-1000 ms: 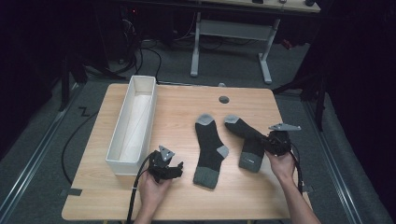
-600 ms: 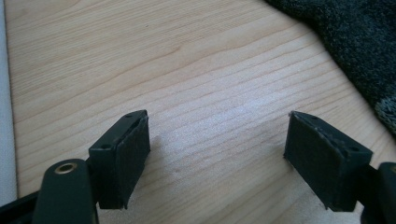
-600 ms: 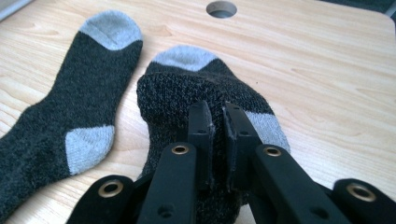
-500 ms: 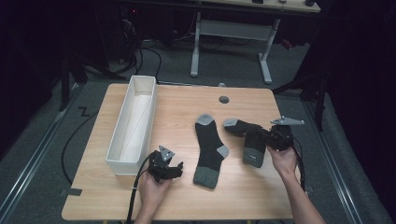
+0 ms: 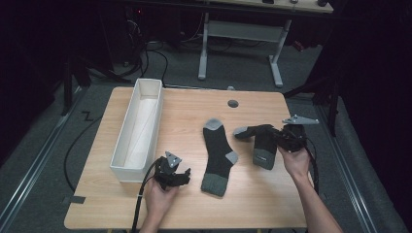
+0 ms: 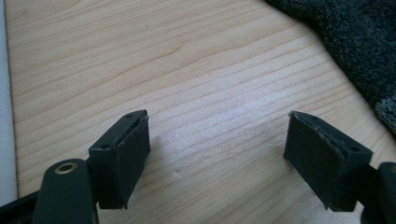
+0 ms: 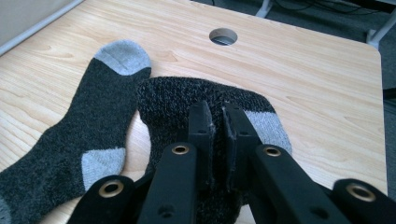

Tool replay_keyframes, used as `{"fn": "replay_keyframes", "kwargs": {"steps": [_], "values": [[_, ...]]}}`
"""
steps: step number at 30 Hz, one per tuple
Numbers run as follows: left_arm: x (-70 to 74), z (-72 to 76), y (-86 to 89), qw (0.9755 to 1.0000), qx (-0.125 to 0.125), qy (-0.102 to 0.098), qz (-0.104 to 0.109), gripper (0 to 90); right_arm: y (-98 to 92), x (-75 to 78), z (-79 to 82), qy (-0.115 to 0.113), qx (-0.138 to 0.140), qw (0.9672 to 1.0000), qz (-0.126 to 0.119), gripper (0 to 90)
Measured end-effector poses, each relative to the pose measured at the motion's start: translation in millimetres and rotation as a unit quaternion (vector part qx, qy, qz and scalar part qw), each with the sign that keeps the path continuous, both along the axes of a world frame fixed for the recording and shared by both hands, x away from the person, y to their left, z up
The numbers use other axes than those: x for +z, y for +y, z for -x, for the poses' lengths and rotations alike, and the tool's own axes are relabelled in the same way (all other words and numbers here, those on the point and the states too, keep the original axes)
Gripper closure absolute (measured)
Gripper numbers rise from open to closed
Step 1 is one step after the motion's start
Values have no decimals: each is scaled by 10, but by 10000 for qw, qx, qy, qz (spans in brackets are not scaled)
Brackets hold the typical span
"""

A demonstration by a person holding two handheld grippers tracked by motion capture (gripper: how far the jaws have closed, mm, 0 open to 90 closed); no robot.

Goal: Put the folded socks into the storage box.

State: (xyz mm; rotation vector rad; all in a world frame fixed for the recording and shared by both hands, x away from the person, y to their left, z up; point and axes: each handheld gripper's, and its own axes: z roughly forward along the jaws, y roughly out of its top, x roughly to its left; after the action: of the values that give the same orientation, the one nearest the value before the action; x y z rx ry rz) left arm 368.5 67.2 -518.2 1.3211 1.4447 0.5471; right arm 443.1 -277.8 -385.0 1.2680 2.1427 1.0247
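right gripper [image 5: 281, 138]: jaws clenched on the 3 o'clock sock [image 5: 262, 143], lifted, probably for pairing.
left gripper [image 5: 180, 177]: jaws released, idle over the surface [image 5: 184, 111].

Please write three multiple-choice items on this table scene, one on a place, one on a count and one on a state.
1. Where does the white bin stand?
A. At the table's left side
B. At the table's right edge
C. Between the two socks

2. How many socks are in view?
A. One
B. Two
C. Four

3. How does the right gripper stand?
A. Wide open over bare wood
B. Shut on the white bin's wall
C. Shut on the folded sock

Answers:
1. A, since the high view shows the bin left of the flat sock on the wooden table.
2. B, since one sock lies flat and a second hangs doubled over at the right gripper.
3. C, since in the right gripper view the jaws pinch the dark knit cloth, while the left gripper is open over bare wood.
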Motion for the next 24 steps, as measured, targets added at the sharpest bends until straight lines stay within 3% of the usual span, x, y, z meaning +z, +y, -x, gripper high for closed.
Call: {"fn": "replay_keyframes", "kwargs": {"steps": [14, 24], "values": [[0, -1, 0, 10000, 10, -1, 3, 227, 111, 230, -27, -174, 114, 9997, -150, 832], [0, -1, 0, 10000, 9, -1, 3, 228, 368, 340, -125, -188, 231, 9995, -138, 832]]}}
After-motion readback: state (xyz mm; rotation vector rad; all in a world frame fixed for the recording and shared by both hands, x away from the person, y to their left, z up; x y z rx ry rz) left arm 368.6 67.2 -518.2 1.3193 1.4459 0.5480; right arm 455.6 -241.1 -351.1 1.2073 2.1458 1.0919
